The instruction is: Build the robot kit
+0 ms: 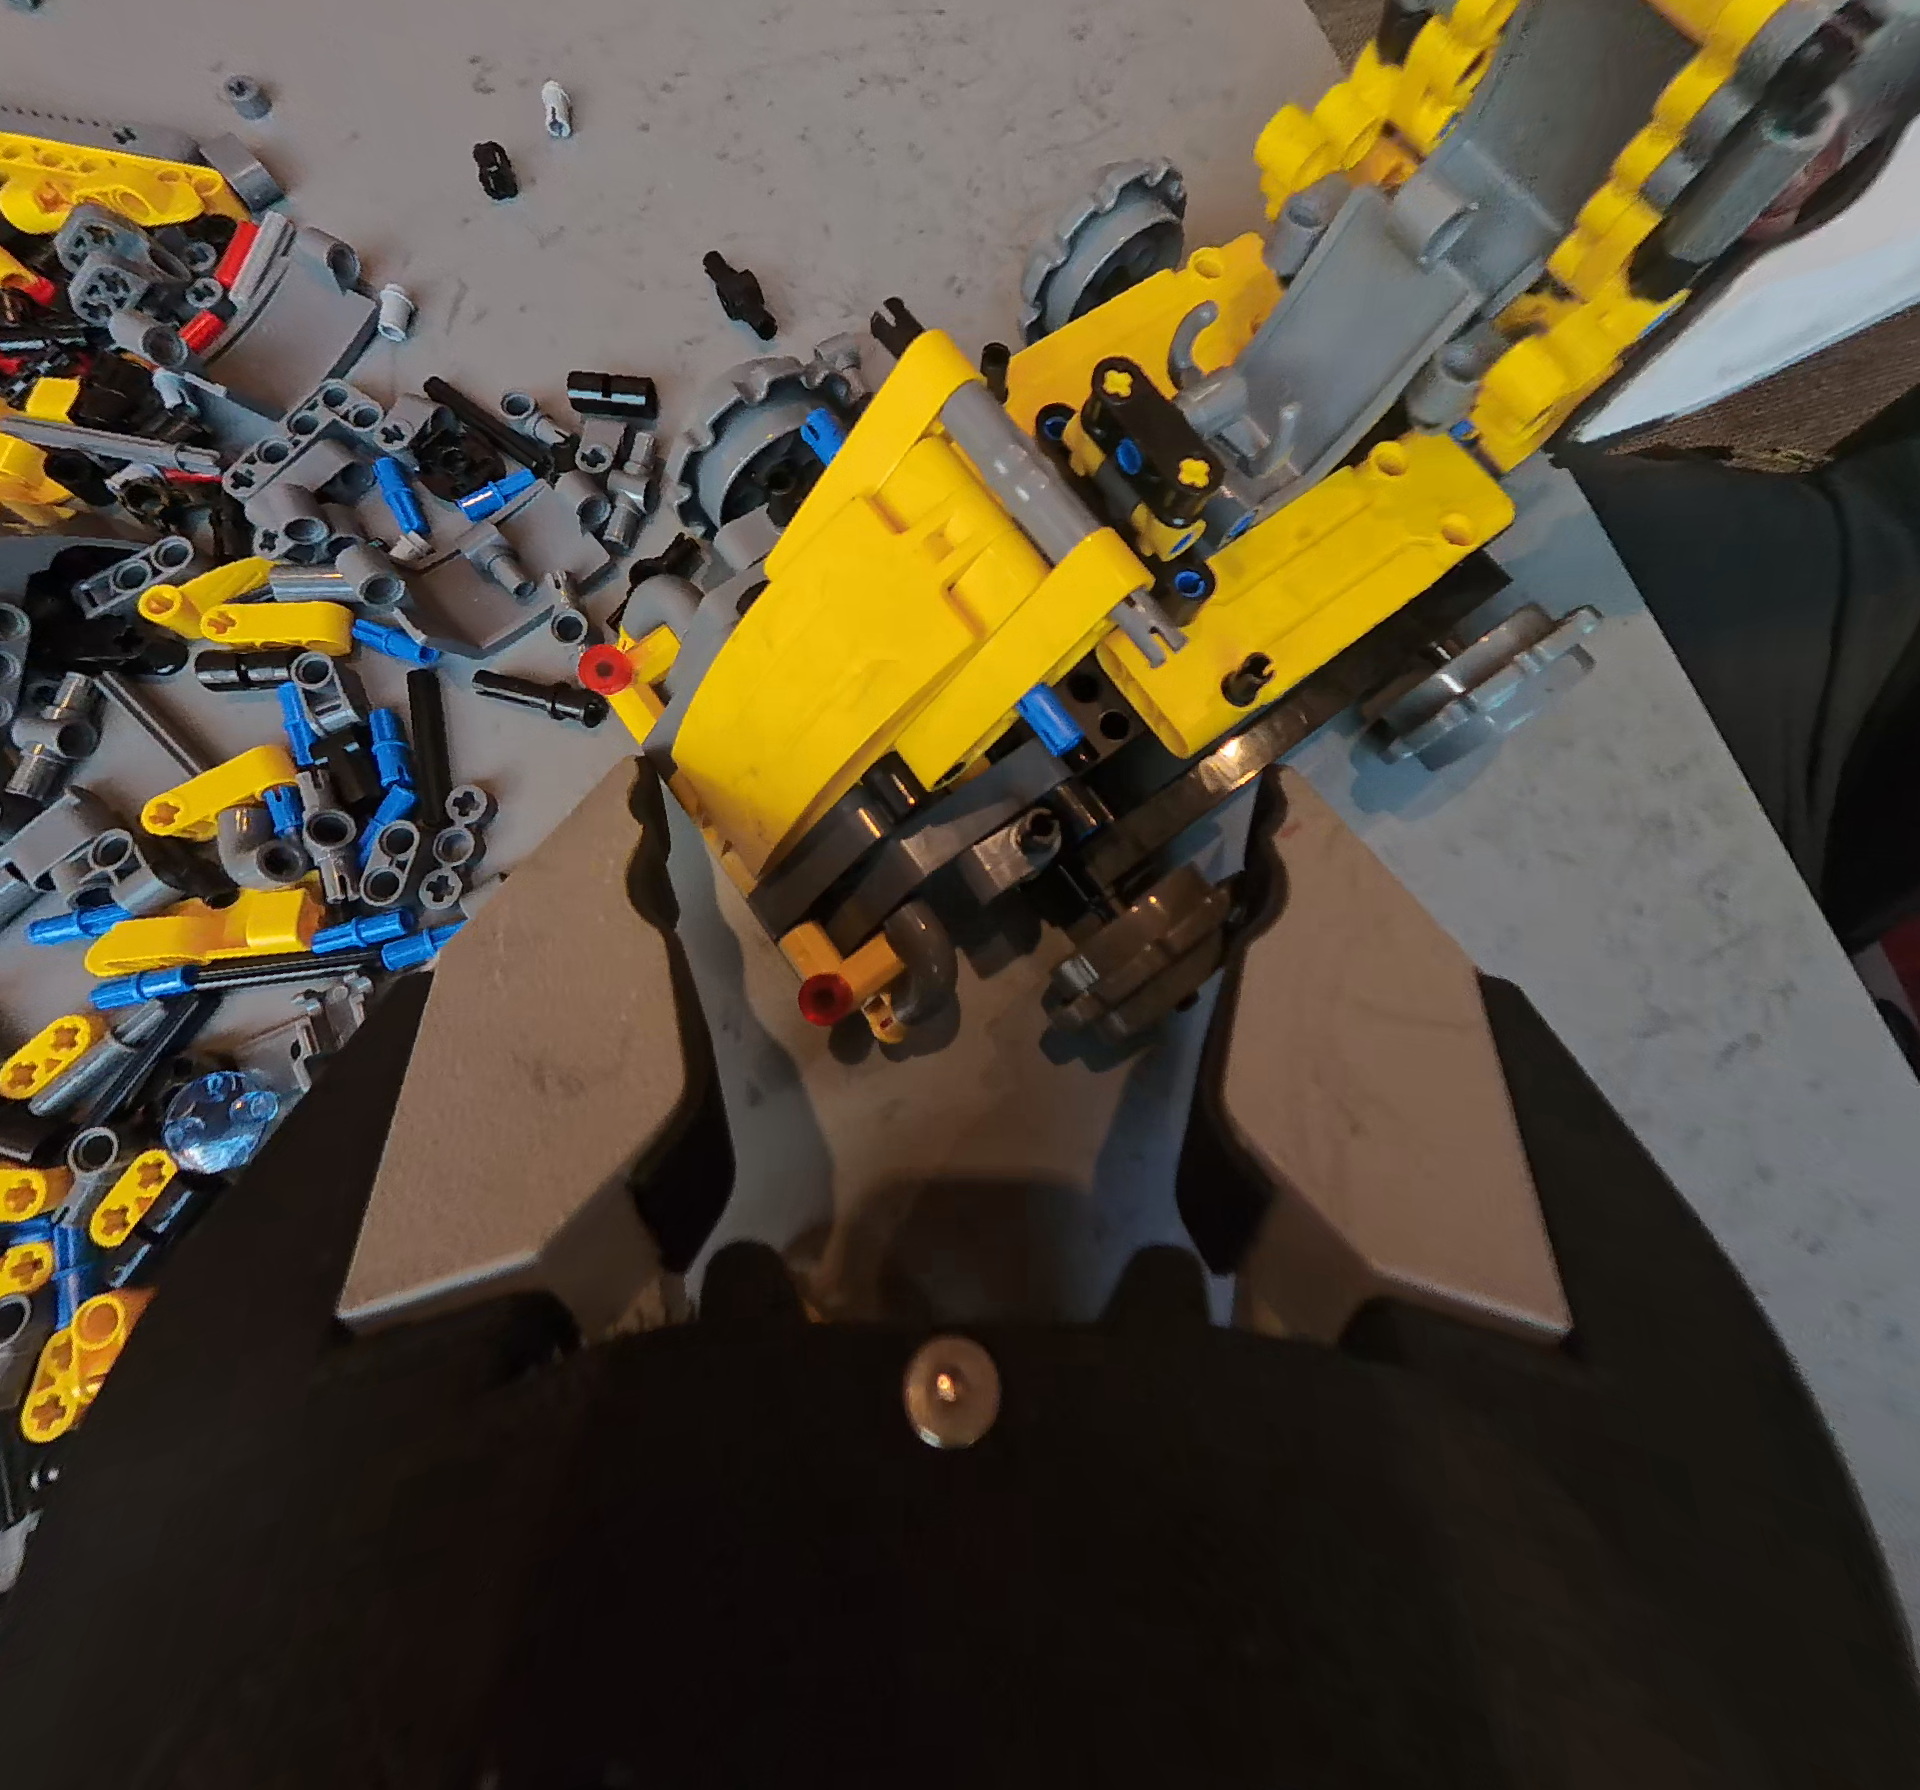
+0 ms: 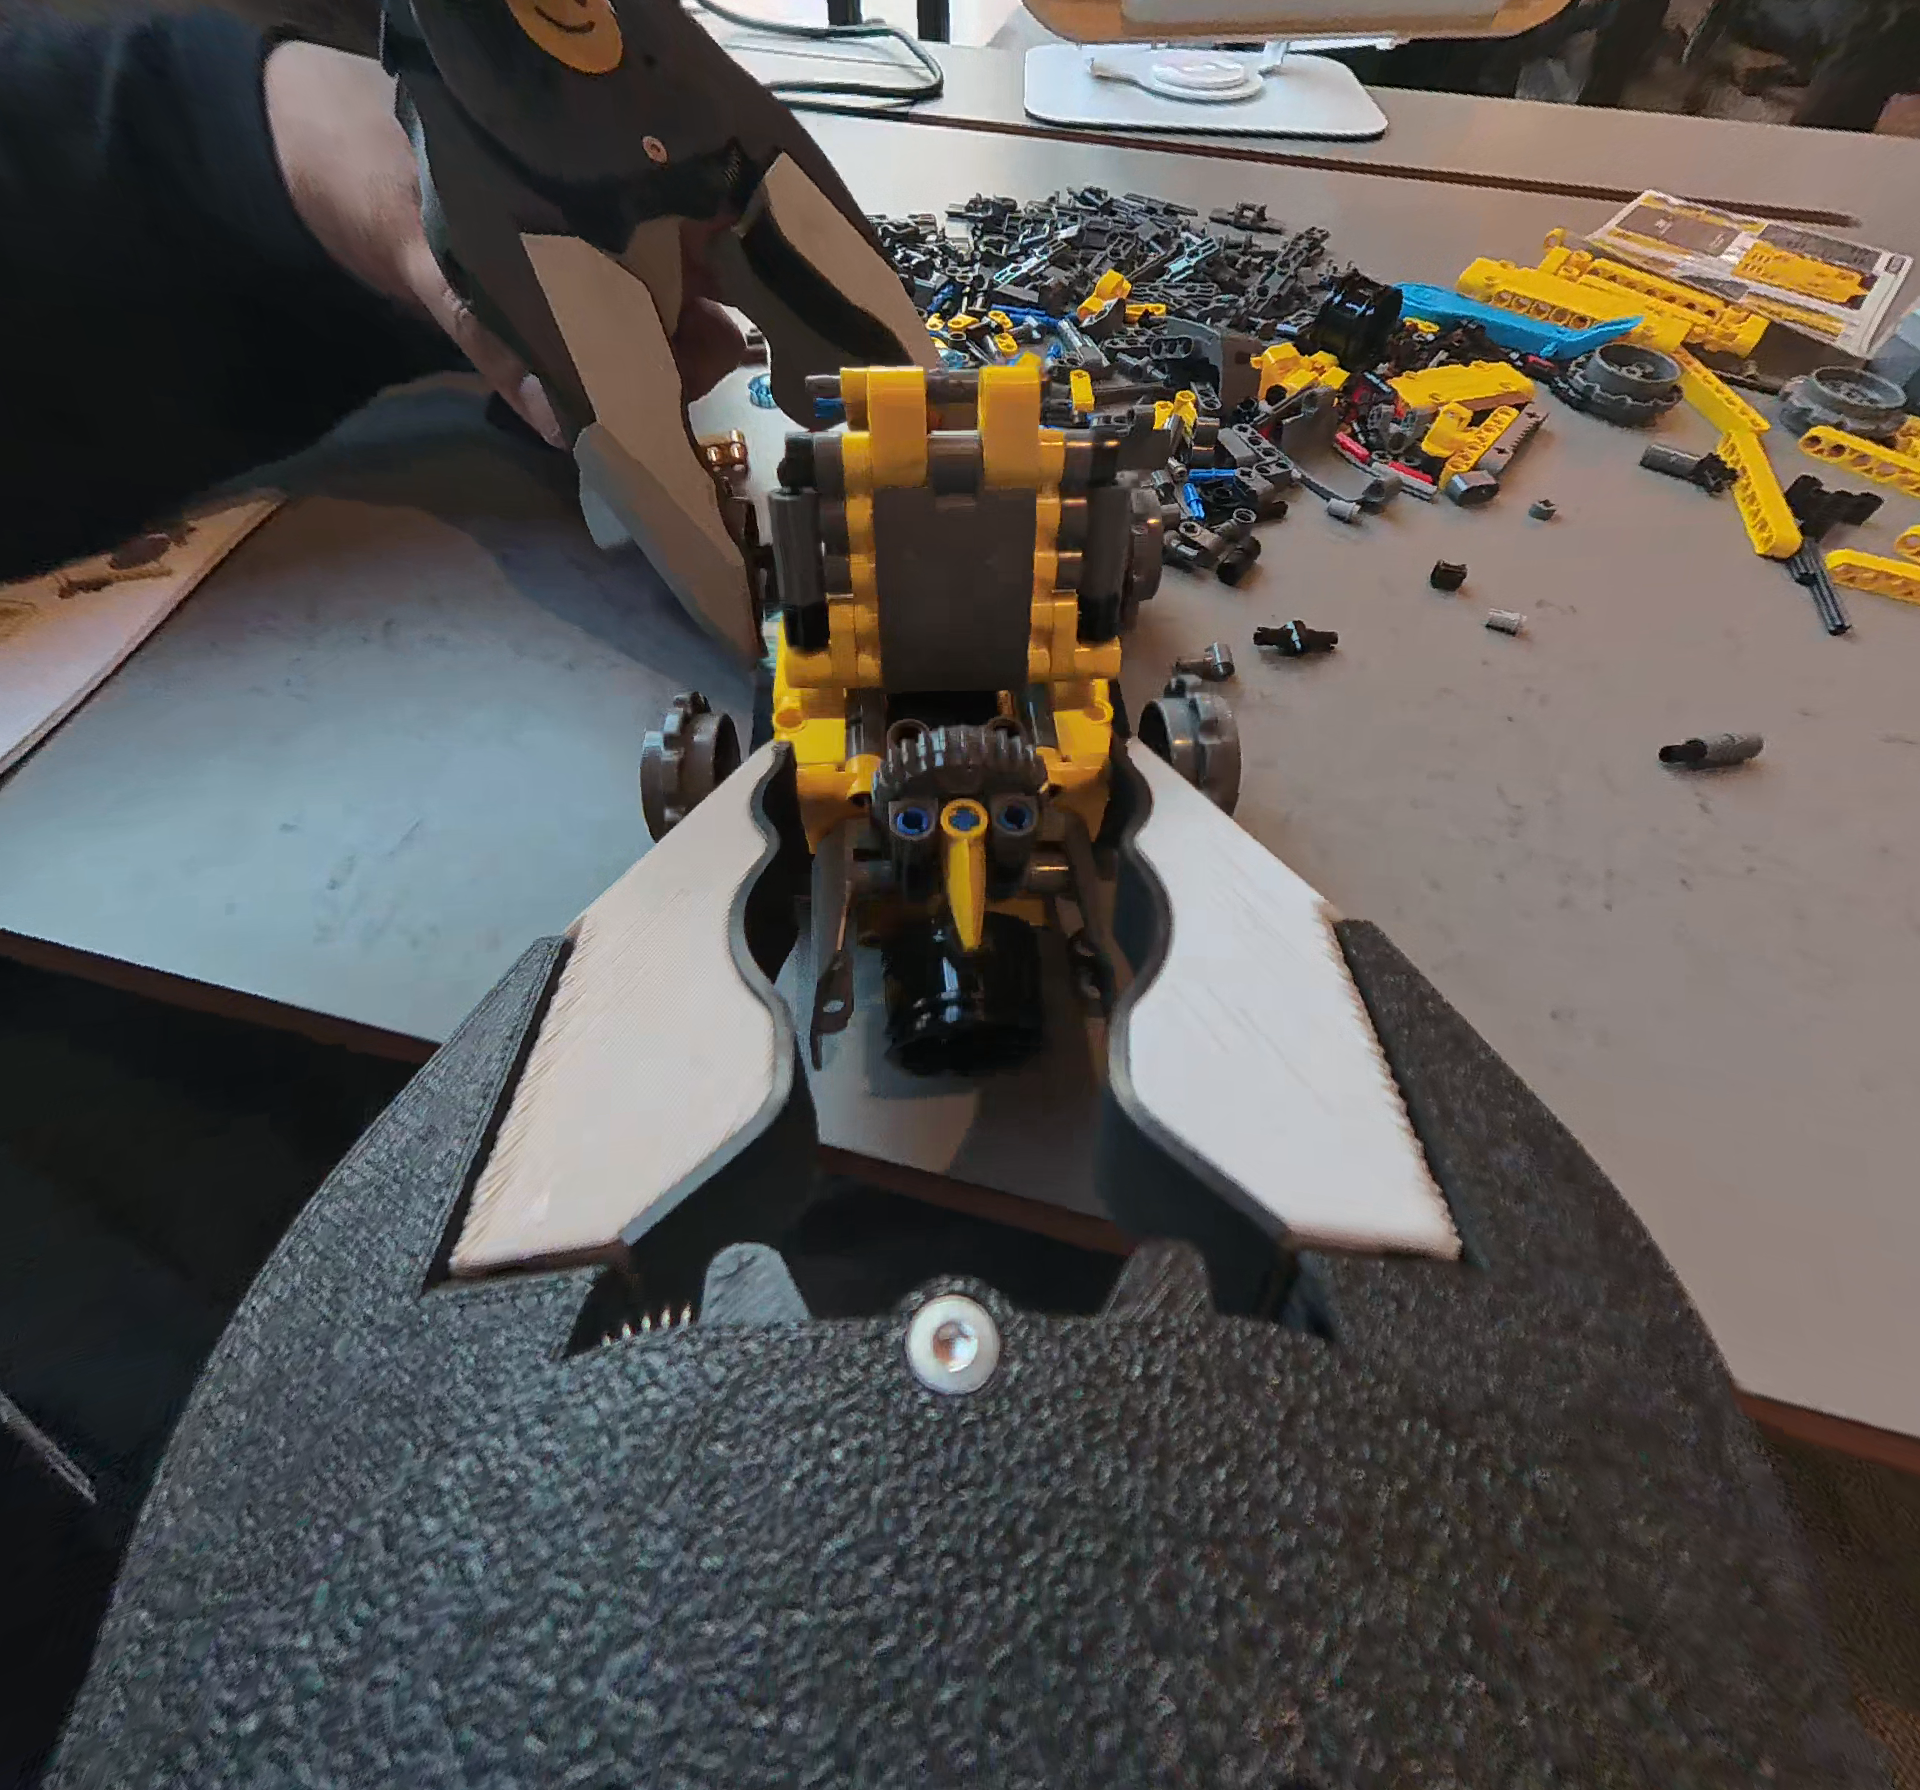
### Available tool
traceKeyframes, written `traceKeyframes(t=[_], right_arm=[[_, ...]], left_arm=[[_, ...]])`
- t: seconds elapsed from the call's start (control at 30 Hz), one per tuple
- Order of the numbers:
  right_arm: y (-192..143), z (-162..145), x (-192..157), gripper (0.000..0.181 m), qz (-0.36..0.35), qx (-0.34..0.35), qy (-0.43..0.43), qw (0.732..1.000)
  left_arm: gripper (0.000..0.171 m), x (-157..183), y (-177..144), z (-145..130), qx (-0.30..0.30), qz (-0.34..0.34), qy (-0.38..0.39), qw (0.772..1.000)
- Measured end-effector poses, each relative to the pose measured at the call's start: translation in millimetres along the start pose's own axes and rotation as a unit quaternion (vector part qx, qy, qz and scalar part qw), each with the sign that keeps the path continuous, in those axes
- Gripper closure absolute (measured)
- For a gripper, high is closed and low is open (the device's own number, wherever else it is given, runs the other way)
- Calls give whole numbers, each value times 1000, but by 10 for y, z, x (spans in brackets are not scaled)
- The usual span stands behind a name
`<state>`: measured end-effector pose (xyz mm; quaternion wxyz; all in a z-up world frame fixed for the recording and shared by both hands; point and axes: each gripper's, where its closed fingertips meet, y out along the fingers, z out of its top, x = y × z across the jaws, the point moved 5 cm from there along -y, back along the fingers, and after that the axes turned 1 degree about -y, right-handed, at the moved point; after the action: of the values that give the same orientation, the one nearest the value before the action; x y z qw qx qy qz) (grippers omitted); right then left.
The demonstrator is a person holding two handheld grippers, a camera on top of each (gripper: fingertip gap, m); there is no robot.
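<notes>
A half-built yellow and grey brick vehicle stands on the grey surface close to its near edge, resting on bare grey wheel hubs. The right gripper has its jaws set on either side of the vehicle's near end, the tips pressing its yellow frame, with a black gear and a yellow pointed piece between them. The left gripper, held in a person's hand, comes down at the other end; its jaws are spread wide around the dark underside and yellow bodywork, one tip against the yellow panel, though I cannot tell whether they truly pinch it. Just beside the vehicle lies a big heap of loose pieces, black, grey, blue and yellow. Farther back on the surface are long yellow beams, a printed booklet and a monitor stand.
</notes>
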<state>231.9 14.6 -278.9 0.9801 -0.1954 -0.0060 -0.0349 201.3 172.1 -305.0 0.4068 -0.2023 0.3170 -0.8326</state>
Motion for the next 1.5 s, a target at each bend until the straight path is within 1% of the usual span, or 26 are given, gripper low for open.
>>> traceKeyframes(t=[0.13,0.27,0.4,0.53,0.77,0.9,0.97,1.03,1.13,1.33,1.43,1.5], right_arm=[[30,30,19,123,3,-22,-15,1000],[24,8,46,123,9,-15,0,1000],[28,10,43,123,6,-11,-6,1000],[22,-7,61,123,14,6,-13,1000],[1,-46,102,123,36,33,17,999],[-17,-76,177,123,36,45,70,996],[-22,-75,179,123,32,48,61,996],[-21,-62,147,123,43,51,54,996],[-11,-56,159,123,44,44,48,997],[40,-3,181,123,22,9,2,1000],[59,21,205,123,37,-9,2,999],[55,17,218,123,45,-8,7,999]], left_arm=[[63,-7,0,0,-4,5,-2,1000],[63,-21,6,1,-1,5,-8,1000],[63,-19,11,2,0,5,-8,1000],[63,-17,15,6,-3,8,-9,1000],[64,-19,22,3,-9,6,-22,1000],[64,-29,38,5,-13,7,-42,999],[64,-24,57,14,-13,7,-52,999],[65,-22,64,20,-14,9,-53,998],[65,-29,66,24,-12,12,-56,998],[65,-34,75,31,-7,14,-58,998],[65,-40,70,28,-7,14,-60,998],[65,-40,70,29,-8,15,-61,998]])
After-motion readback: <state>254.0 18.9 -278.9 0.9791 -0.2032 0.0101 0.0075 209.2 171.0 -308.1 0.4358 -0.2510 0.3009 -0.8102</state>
